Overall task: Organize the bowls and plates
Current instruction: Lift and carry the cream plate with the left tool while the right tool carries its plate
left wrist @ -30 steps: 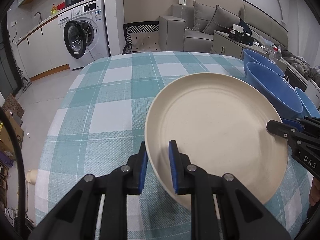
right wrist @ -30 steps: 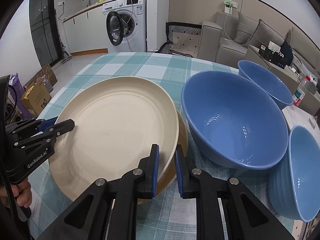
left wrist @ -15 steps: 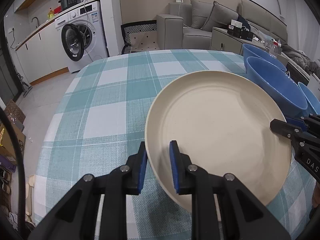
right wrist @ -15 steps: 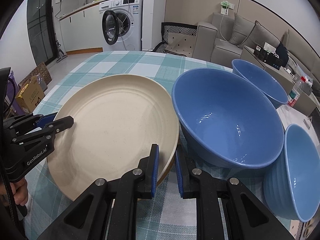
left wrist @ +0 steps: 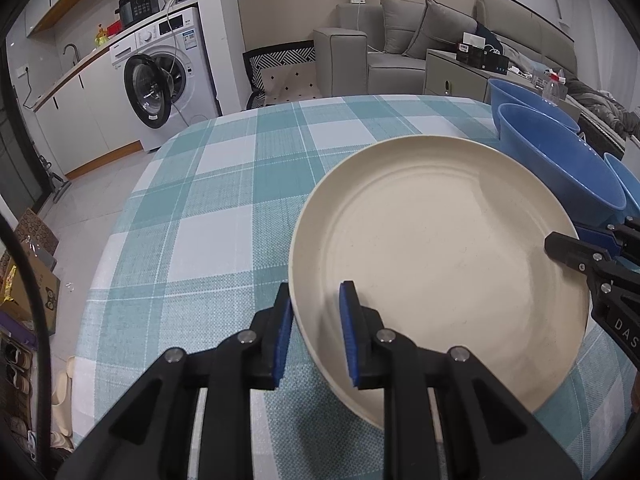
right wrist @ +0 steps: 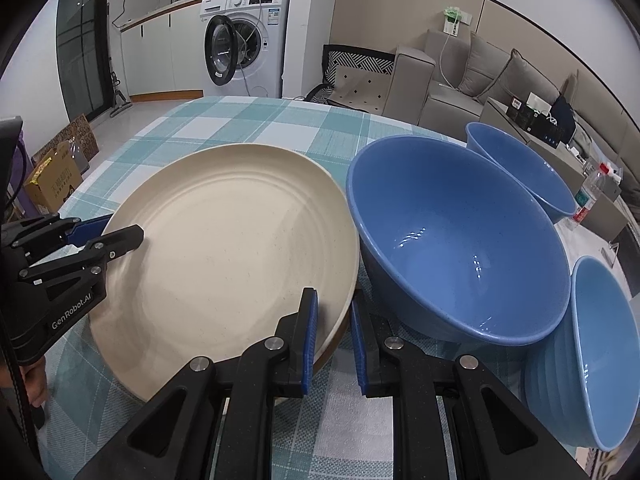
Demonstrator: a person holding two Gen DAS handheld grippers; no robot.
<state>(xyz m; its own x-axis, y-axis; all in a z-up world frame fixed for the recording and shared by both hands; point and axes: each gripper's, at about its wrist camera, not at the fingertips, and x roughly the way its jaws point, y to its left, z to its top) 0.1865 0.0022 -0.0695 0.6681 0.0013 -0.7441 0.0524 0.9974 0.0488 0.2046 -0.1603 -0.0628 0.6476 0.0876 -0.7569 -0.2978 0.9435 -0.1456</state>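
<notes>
A large cream plate is held at both sides just above the checked tablecloth. My left gripper is shut on its left rim, one pad inside and one outside. On the opposite rim my right gripper is shut as well. A sliver of a tan plate shows under the cream one by the right pads. Three blue bowls stand to the right: a big one almost touching the plate, one behind it, and a ribbed one nearest.
The table's left half and far side are bare cloth. A water bottle stands past the bowls. Beyond the table are a washing machine with its door ajar and a grey sofa. Boxes sit on the floor at the left.
The cream plate has sunk flatter over the tan plate, which now shows only as a sliver. Both grippers keep their hold on the rims.
</notes>
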